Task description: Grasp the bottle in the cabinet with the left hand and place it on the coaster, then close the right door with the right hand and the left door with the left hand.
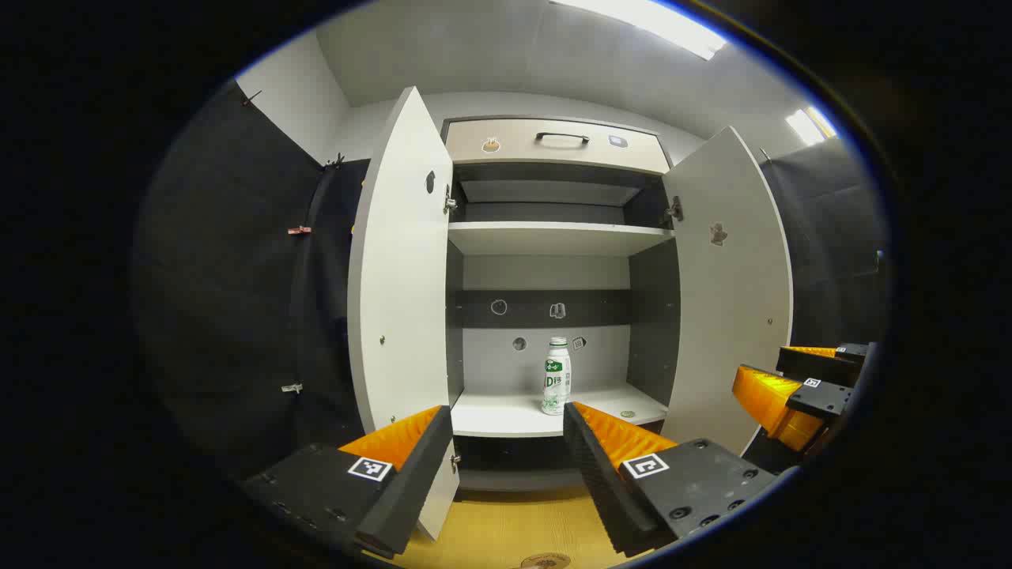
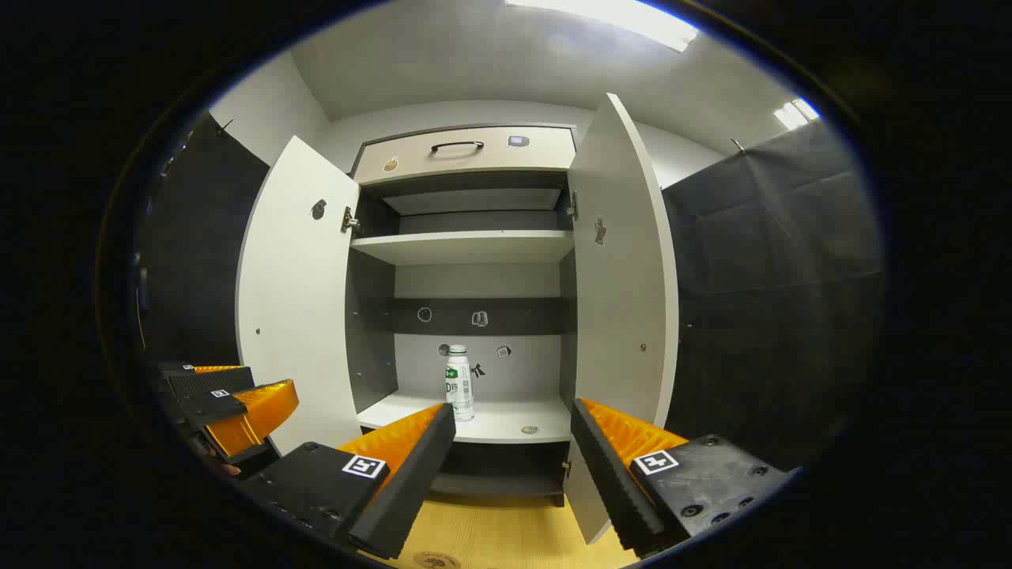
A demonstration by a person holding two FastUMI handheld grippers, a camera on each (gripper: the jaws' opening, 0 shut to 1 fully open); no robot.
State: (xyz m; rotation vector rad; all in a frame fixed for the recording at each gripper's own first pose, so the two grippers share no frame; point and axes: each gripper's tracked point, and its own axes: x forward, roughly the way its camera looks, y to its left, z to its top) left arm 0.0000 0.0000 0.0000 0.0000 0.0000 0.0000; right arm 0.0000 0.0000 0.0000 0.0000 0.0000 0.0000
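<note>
The small plastic bottle point(image 1: 556, 376) stands upright on the cabinet shelf point(image 1: 506, 415); likely light, slick, tippy. Grip mid-body. Both grippers' jaws gape, empty.

A drawer point(image 1: 553, 145) with a dark handle point(image 1: 562, 137) sits at the top. Below it runs a bare white shelf point(image 1: 557, 236). Ceiling lights point(image 1: 644, 22) glow overhead, above a wooden floor point(image 1: 514, 521).

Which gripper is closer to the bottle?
Left, I'd judge. The left gripper faces the bottle head-on, just short of its shelf. The right gripper sits off to the right, slightly farther back.
</note>
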